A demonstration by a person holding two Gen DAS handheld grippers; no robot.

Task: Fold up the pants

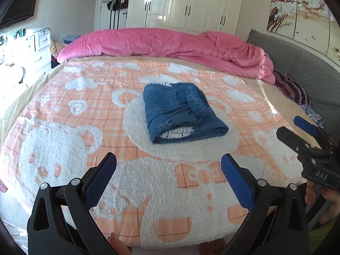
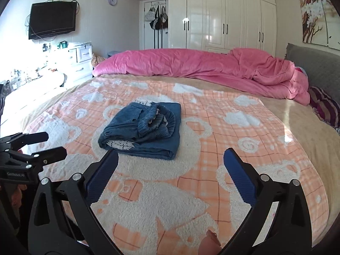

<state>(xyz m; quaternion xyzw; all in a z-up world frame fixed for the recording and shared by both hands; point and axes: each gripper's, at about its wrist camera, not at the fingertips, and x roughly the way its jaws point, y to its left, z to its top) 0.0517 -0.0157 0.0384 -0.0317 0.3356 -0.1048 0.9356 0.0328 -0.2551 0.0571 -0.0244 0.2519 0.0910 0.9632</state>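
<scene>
Bedspread (image 1: pixel 63 127) in peach with white bears is covering the bed. Blue pants (image 1: pixel 180 114) are lying folded in a compact bundle near its middle. Left gripper (image 1: pixel 169 170) and right gripper (image 2: pixel 171 165) are hovering nearer, jaws gaping wide, gripping nothing.

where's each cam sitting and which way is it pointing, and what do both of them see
Left wrist: sits on the left gripper, looking forward and down over the bed at the folded pants; shows its own open blue-padded fingers, a fingertip at the bottom edge, and the right gripper at right.
Right wrist: sits on the right gripper, facing the same way; shows its open fingers, a fingertip below, and the left gripper at left.
Shared: the pants, the bear blanket, the pink duvet, the wardrobe.
</scene>
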